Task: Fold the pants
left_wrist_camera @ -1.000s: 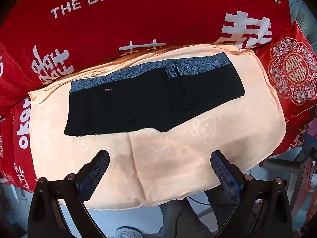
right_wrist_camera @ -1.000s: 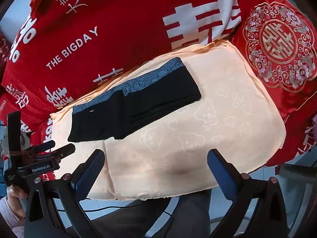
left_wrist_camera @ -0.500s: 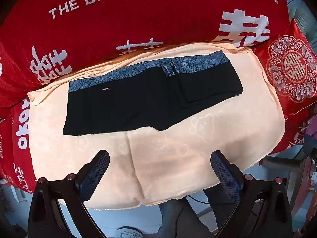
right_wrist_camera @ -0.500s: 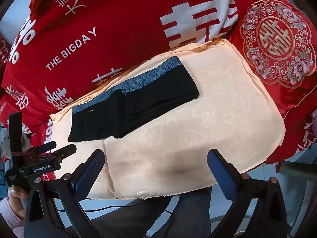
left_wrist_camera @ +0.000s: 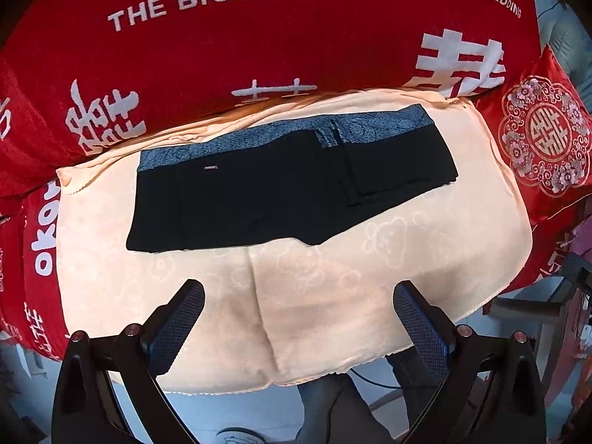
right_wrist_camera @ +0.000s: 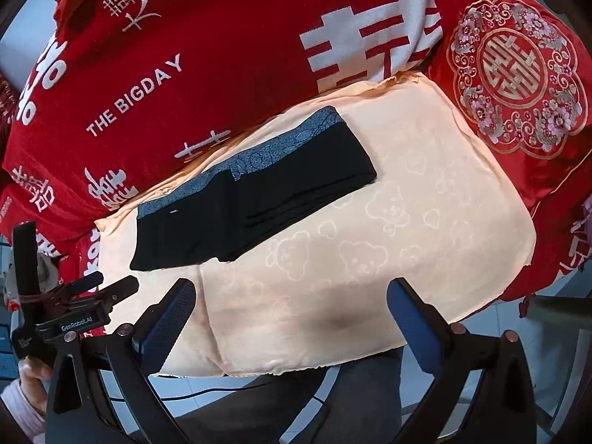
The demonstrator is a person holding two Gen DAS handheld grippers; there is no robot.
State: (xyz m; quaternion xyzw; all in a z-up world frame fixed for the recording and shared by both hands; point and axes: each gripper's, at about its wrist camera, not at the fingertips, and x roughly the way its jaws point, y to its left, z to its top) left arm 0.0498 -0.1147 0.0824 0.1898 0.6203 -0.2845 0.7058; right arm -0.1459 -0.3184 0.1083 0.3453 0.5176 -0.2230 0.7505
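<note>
The black pants (left_wrist_camera: 281,185) with a grey-blue patterned waistband lie folded into a flat strip on the peach cloth (left_wrist_camera: 296,314), waistband along the far edge. They also show in the right wrist view (right_wrist_camera: 251,199). My left gripper (left_wrist_camera: 298,288) is open and empty, held above the cloth's near part, clear of the pants. My right gripper (right_wrist_camera: 288,286) is open and empty, also near the front edge. The left gripper's body (right_wrist_camera: 70,314) shows at the left of the right wrist view.
A red blanket (left_wrist_camera: 240,44) with white lettering lies behind the cloth. A red embroidered cushion (left_wrist_camera: 544,137) sits at the right. The cloth's front edge (left_wrist_camera: 314,377) drops off to a pale floor with a dark cable.
Both views have shifted only slightly; the pants lie as before and both grippers stay open.
</note>
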